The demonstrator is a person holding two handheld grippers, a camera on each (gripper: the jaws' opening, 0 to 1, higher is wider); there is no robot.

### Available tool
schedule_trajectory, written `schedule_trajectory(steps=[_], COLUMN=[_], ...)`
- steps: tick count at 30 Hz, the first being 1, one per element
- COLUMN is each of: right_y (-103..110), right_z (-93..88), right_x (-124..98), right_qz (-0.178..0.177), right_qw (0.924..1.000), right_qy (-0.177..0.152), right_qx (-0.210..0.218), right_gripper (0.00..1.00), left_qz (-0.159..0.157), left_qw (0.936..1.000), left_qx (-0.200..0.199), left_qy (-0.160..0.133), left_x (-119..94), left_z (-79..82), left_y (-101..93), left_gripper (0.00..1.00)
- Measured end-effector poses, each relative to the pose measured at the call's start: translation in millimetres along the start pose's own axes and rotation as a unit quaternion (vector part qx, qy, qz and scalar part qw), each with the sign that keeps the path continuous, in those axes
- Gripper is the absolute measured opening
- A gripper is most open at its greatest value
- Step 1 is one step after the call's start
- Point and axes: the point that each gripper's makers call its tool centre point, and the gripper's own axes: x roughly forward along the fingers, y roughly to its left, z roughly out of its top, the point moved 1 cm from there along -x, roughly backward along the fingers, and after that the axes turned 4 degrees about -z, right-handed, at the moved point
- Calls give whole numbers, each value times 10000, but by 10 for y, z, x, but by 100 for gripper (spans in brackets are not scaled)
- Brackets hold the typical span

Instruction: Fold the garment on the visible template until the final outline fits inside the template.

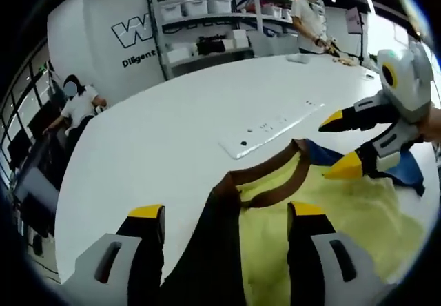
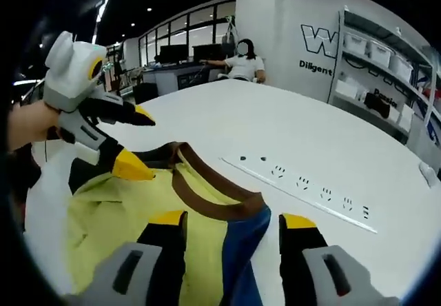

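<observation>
Two grippers, left [image 1: 224, 213] and right [image 2: 232, 216], are hovering agape, gripping nothing, over the garment [image 2: 138, 213] on the white table [image 1: 172, 123]; shelving [image 1: 207, 23] is standing beyond the table.

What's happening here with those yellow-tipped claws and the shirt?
A person is holding a two-jaw gripper in each hand and working on a yellow garment with a brown collar and a blue sleeve, lying on a white table. The left gripper and the right gripper both have their jaws open around the collar end. The garment is rumpled and not yet folded. Other people sit or stand in the background.
</observation>
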Motion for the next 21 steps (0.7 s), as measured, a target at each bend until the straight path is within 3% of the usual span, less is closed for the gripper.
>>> schedule_trajectory(steps=[4,8,10,16,21], right_y=[134,224,276,412,526], right_z=[48,88,79,31,19], right_x=[-124,-248,-307,-484,-688], right_qz=[277,418,471,550,605], right_qw=[9995,9987,9983,9981,9979], right_qy=[-45,-150,-128,-124,-191], right_qx=[156,263,324,237,145], right_gripper=[69,78,79,85,89], left_qz=[-26,-46,5,11,29], left_qw=[9993,9989,9990,9978,9971], left_qx=[-318,-440,-439,-593,-670], left_qy=[-216,-173,-97,-301,-371], left_x=[-161,-261,-338,-534,-691], left_z=[15,-72,-139,-160,-207], left_y=[-39,-58,-50,-102,-154], left_gripper=[87,89,90,99,99])
